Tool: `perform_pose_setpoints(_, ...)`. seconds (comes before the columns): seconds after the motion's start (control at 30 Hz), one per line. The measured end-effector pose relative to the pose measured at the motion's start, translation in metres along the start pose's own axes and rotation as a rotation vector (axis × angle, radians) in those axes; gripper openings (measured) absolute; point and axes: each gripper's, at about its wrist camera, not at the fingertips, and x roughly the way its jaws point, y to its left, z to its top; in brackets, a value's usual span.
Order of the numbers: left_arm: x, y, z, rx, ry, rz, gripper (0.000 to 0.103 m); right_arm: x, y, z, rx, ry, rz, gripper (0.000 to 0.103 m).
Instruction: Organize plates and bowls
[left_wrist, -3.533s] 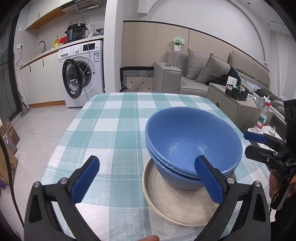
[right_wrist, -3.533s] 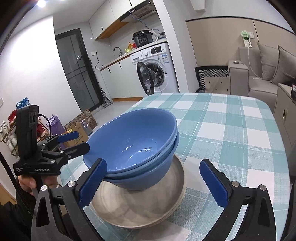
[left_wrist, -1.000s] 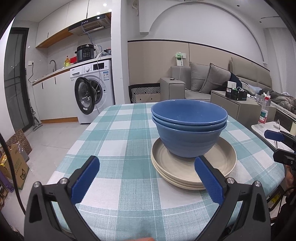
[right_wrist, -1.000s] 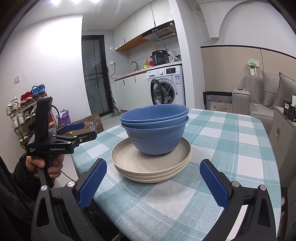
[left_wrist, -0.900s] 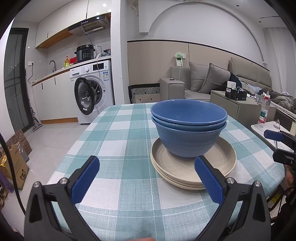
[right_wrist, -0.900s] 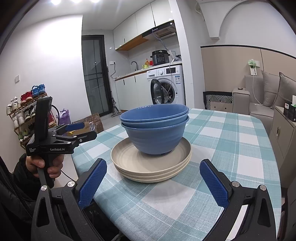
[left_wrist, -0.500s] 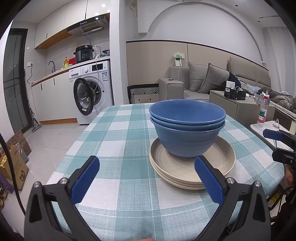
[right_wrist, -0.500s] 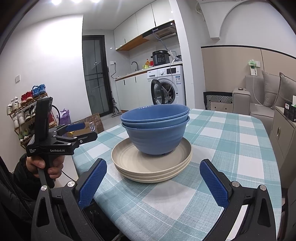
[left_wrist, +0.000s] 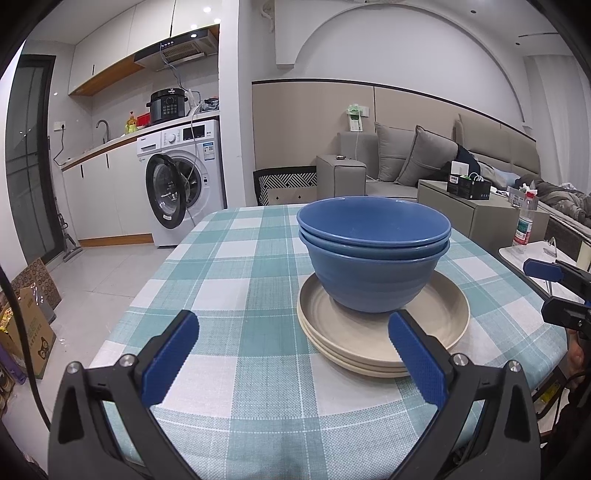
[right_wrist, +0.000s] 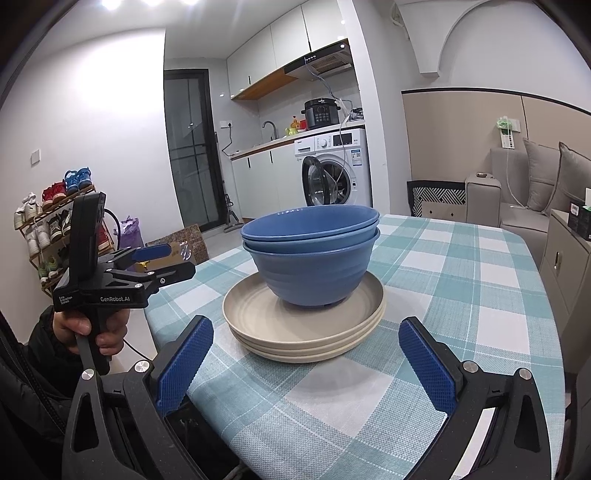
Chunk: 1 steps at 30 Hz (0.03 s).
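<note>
Two blue bowls (left_wrist: 373, 251) (right_wrist: 314, 254) sit nested on a stack of beige plates (left_wrist: 380, 332) (right_wrist: 306, 325), all resting on the teal checked tablecloth (left_wrist: 236, 280) (right_wrist: 461, 280). My left gripper (left_wrist: 293, 354) stands open near the table's front edge, a short way back from the stack, holding nothing. My right gripper (right_wrist: 306, 360) is open too, low at the table's corner, with the stack ahead between its fingers but apart from them. Each gripper also shows in the other's view, the left gripper (right_wrist: 162, 258) held in a hand and the right gripper (left_wrist: 554, 277) at the frame's right edge.
A washing machine (left_wrist: 184, 192) with its door ajar stands under a kitchen counter behind the table. A grey sofa (left_wrist: 424, 162) and a low cabinet (left_wrist: 480, 214) lie to the right. A shoe rack (right_wrist: 48, 221) and cardboard (left_wrist: 33, 310) are on the floor at the left.
Since 3.5 s ago both grippers have drawn back and dropped lower, so the stack is seen from the side. Over the last second almost nothing has moved.
</note>
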Motion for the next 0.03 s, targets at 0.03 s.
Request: perform_pose_setpoints(0.03,-0.0001,0.0000,-0.0001,0.000,-0.001,-0.002,0.103,0.0003,0.0001,0.0000,-0.001,0.000,0.000,0.102)
